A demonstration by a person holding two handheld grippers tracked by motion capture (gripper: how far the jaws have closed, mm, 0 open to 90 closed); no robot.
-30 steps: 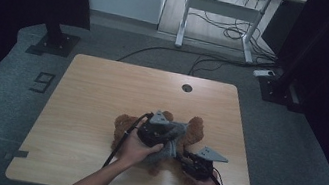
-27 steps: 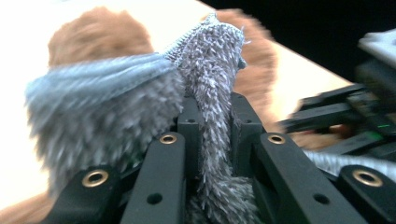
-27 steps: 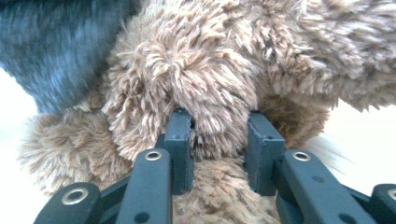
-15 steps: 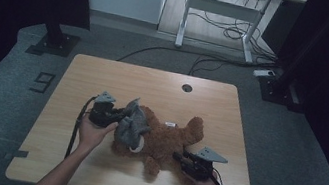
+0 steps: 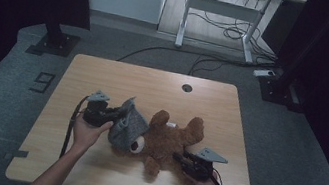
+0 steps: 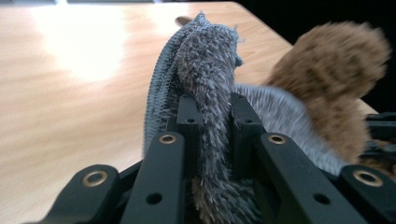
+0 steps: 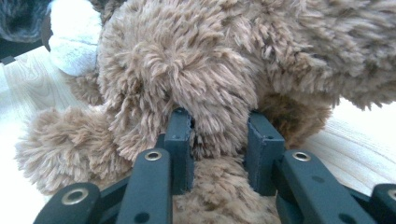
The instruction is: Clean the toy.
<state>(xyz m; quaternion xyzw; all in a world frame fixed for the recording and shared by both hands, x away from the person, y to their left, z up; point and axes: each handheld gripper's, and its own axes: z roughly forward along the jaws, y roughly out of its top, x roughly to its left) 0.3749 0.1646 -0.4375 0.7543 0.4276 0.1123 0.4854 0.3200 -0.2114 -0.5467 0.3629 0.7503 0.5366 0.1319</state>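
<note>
A brown teddy bear [image 5: 172, 139] lies on its back on the wooden table [image 5: 153, 85], head toward the left. A grey fuzzy hat [image 5: 127, 126] covers its head above the white muzzle [image 5: 137, 144]. My left gripper [image 5: 115, 115] is shut on the hat's edge; in the left gripper view the grey fabric [image 6: 210, 70] is pinched between the jaws of that gripper [image 6: 212, 116], with the bear [image 6: 336, 70] behind. My right gripper [image 5: 178, 156] is shut on the bear's lower body; in the right gripper view brown fur [image 7: 210, 70] bulges between the jaws of that gripper [image 7: 219, 135].
A round cable hole [image 5: 187, 87] sits near the table's far edge. Beyond the table are a white desk frame [image 5: 217, 10], floor cables [image 5: 223, 31] and a black stand base [image 5: 54, 41]. A "9" mark [image 5: 42, 81] is on the floor at left.
My left gripper has swung left from over the bear's middle to beside its head, taking the grey hat along. The right gripper and the bear's body kept still.
</note>
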